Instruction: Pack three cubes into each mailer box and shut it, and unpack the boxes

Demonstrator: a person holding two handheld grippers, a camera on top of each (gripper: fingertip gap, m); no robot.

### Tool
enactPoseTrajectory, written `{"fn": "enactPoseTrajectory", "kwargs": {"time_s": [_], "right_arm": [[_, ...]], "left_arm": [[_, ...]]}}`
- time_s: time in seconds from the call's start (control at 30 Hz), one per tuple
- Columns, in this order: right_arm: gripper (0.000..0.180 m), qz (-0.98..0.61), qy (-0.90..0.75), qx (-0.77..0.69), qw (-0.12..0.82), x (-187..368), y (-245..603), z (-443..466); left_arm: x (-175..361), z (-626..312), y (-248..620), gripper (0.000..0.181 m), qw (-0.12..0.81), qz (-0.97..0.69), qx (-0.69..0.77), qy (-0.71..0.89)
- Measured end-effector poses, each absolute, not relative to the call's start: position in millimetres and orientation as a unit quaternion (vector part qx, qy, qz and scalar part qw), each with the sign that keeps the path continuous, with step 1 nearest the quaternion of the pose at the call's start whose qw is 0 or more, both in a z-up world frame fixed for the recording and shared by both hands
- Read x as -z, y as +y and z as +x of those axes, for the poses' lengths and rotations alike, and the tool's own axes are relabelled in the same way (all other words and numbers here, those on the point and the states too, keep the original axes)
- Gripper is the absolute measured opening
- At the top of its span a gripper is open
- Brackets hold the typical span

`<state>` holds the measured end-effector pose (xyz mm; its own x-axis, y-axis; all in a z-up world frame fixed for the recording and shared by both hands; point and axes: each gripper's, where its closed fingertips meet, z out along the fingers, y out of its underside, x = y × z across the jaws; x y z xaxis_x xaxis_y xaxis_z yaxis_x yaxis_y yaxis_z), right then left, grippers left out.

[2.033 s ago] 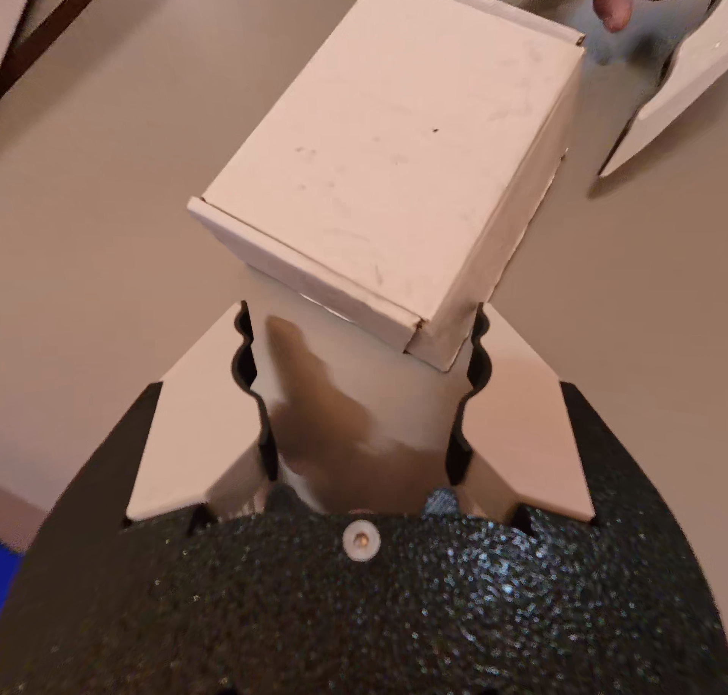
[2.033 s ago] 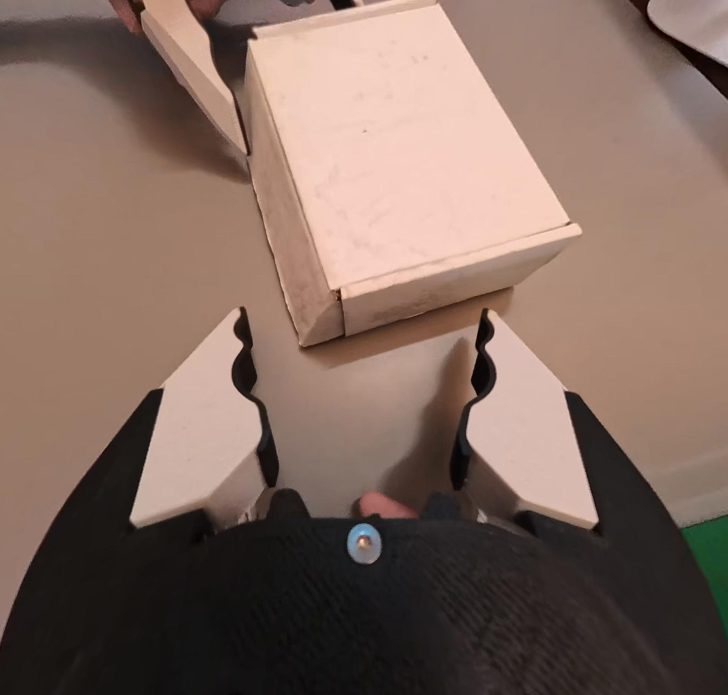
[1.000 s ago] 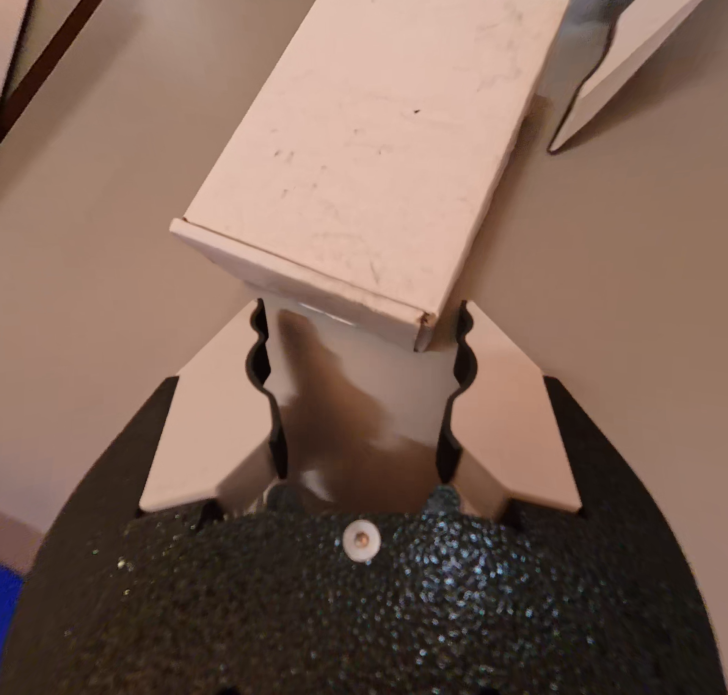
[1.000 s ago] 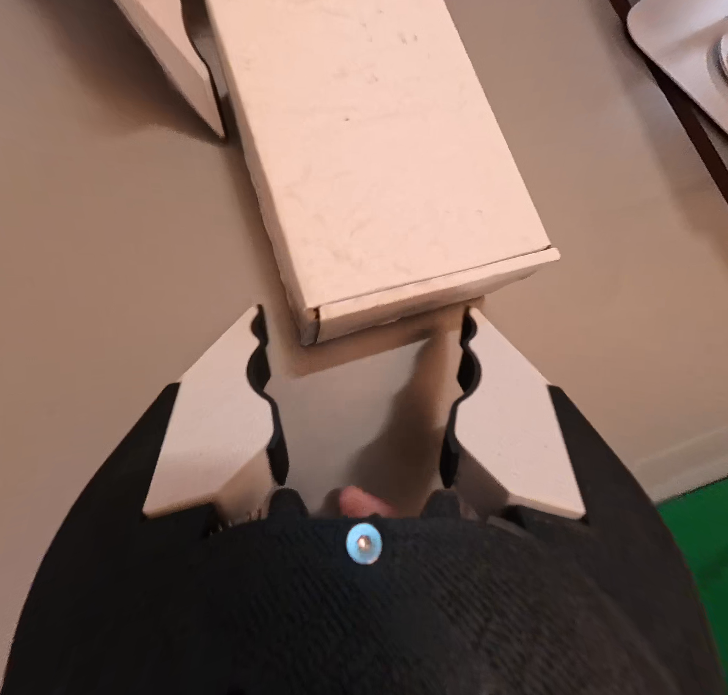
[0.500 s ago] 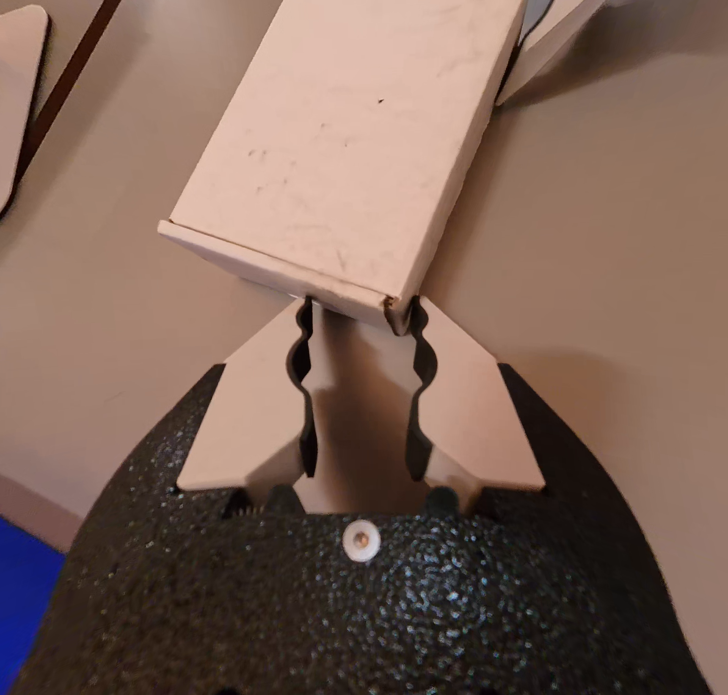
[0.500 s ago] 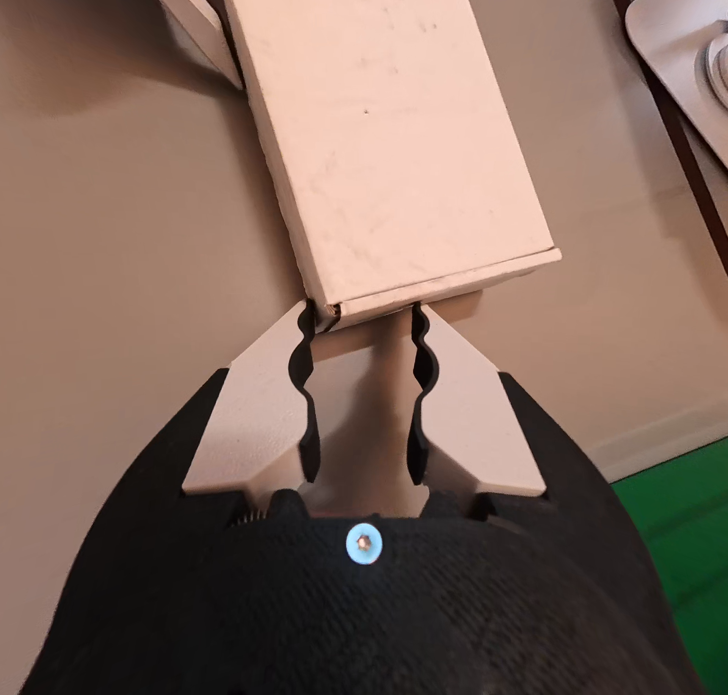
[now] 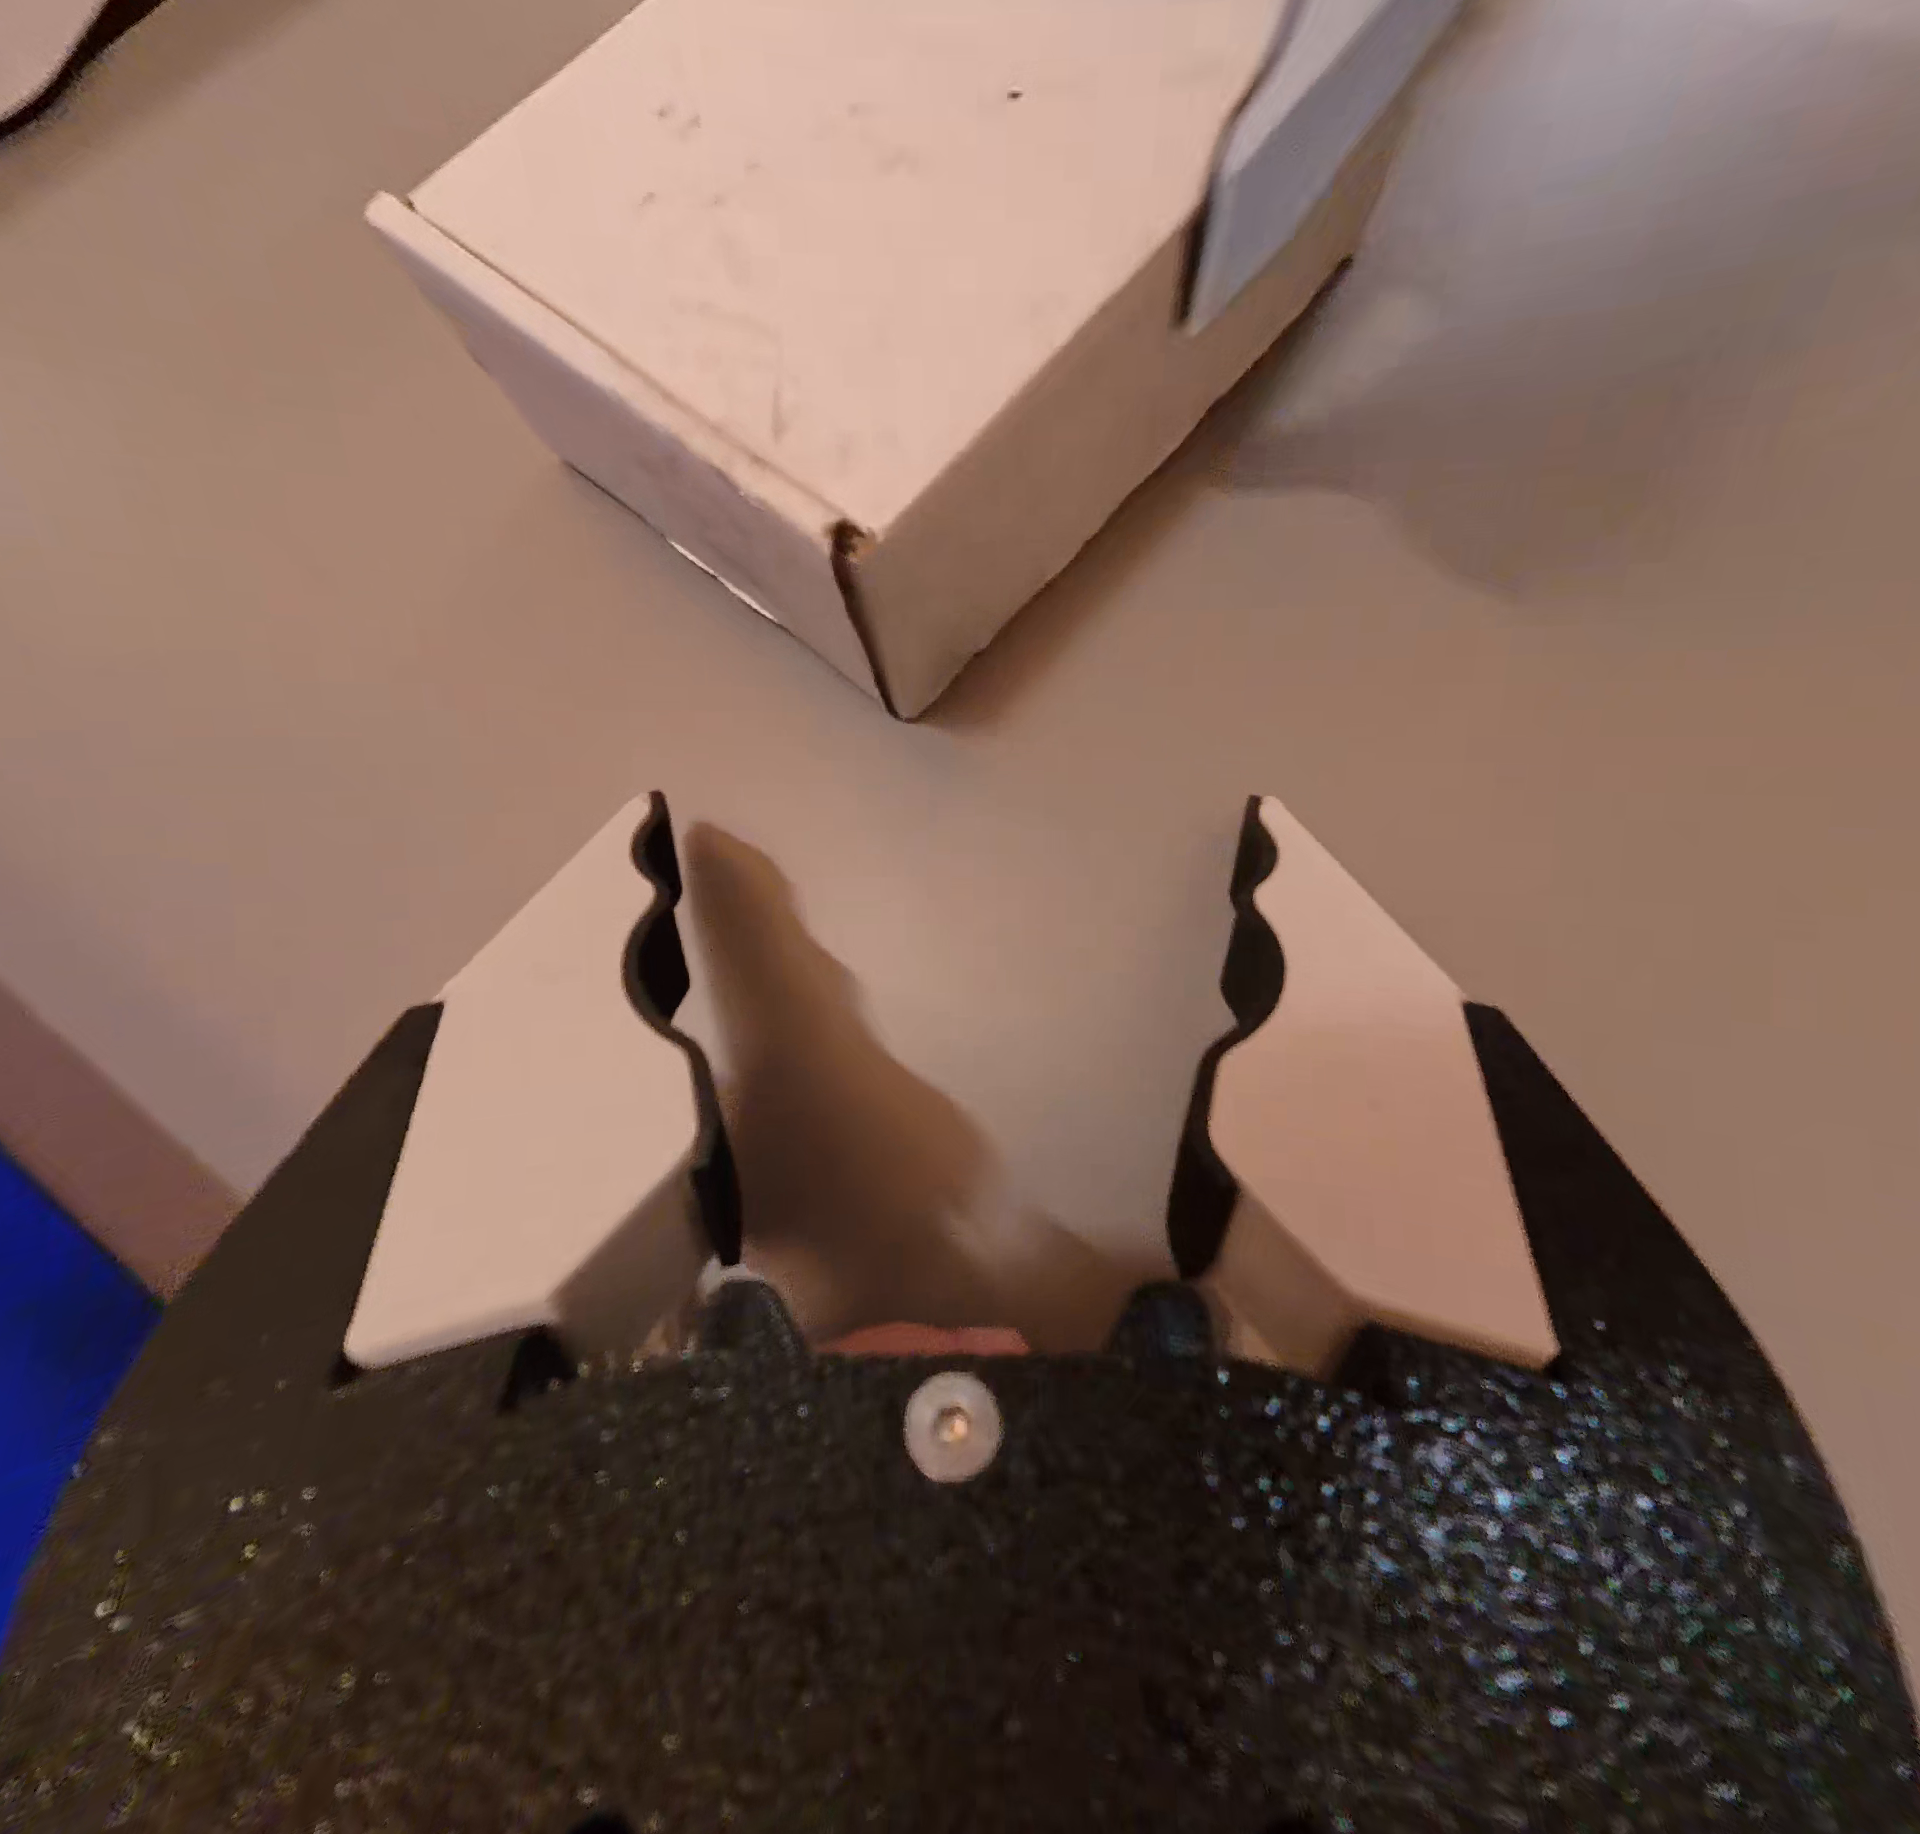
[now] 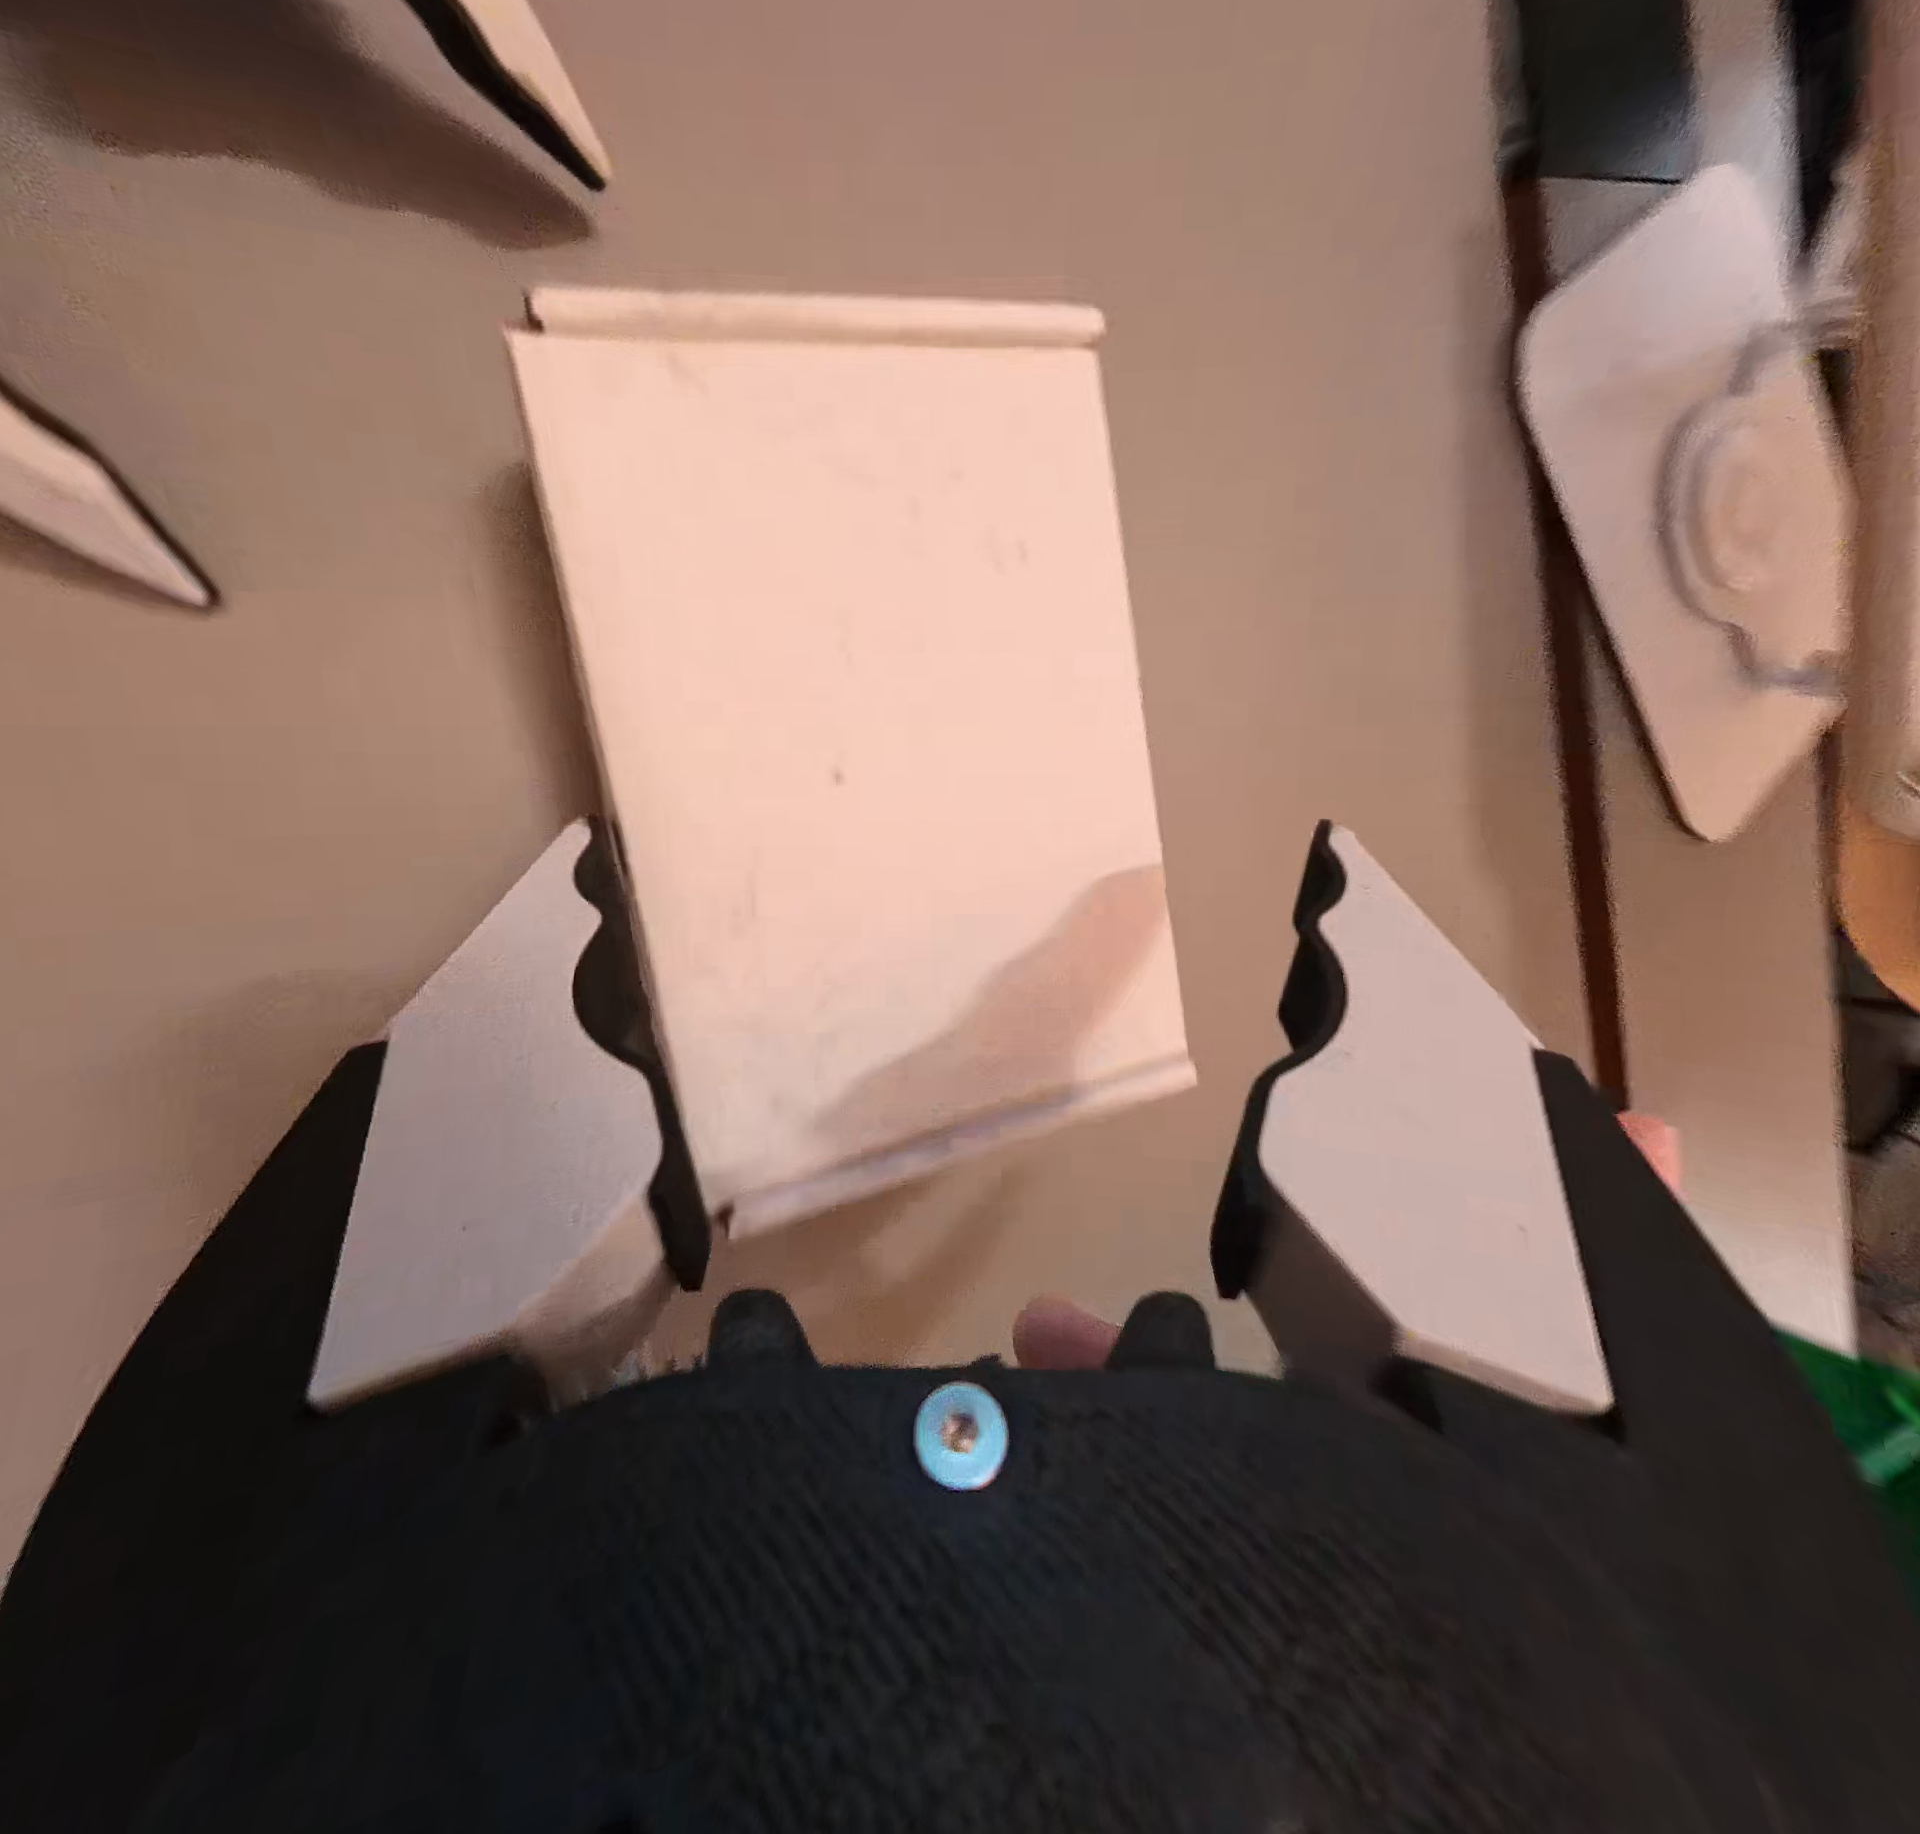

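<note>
A shut white mailer box (image 7: 831, 278) lies on the beige table (image 7: 260, 693). No cubes are in view. My left gripper (image 7: 954, 813) is open and empty, a short way back from the box's near corner. In the right wrist view the box (image 8: 852, 641) is seen from above. My right gripper (image 8: 956, 828) is open wide over the box's near end, with its left finger along the box's left edge. One right-gripper finger (image 7: 1299, 122) shows over the box's far end in the left wrist view. The left gripper (image 8: 405, 392) shows at the upper left of the right wrist view.
The table's edge (image 7: 94, 1088) runs at the lower left, with blue floor (image 7: 52, 1317) beyond it. A white moulded tray (image 8: 1714, 558) lies beyond the table's dark right edge (image 8: 1558, 641). Green floor (image 8: 1860, 1421) shows at the lower right.
Both grippers had narrowed at the box's two ends and have now opened wide. The left has pulled back from the box. The right has moved over the box's near end.
</note>
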<state>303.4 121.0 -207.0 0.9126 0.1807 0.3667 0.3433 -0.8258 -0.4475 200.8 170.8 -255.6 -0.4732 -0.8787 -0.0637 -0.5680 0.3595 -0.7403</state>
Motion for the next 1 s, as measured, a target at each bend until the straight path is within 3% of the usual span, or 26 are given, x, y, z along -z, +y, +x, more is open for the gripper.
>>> {"fn": "enactPoseTrajectory", "kwargs": {"time_s": [0.13, 0.53, 0.83, 1.0], "right_arm": [[0.122, -0.966, -0.154, 0.070, 0.198, 228.8, 142.7, 289.4], [0.150, -0.975, -0.214, 0.046, 0.043, 266.4, 135.1, 291.7], [0.145, -0.966, -0.252, 0.046, 0.045, 254.6, 125.1, 292.9], [0.144, -0.964, -0.226, 0.095, 0.098, 181.5, 123.0, 317.7]], "left_arm": [[253.9, 200.8, 171.4, 0.109, 0.230, -0.462, 0.343, 0.785], [257.4, 199.5, 169.8, 0.110, 0.219, -0.461, 0.339, 0.790], [259.9, 198.7, 169.0, 0.111, 0.186, -0.473, 0.351, 0.786], [260.5, 199.3, 170.2, 0.108, 0.192, -0.474, 0.346, 0.786]]}}
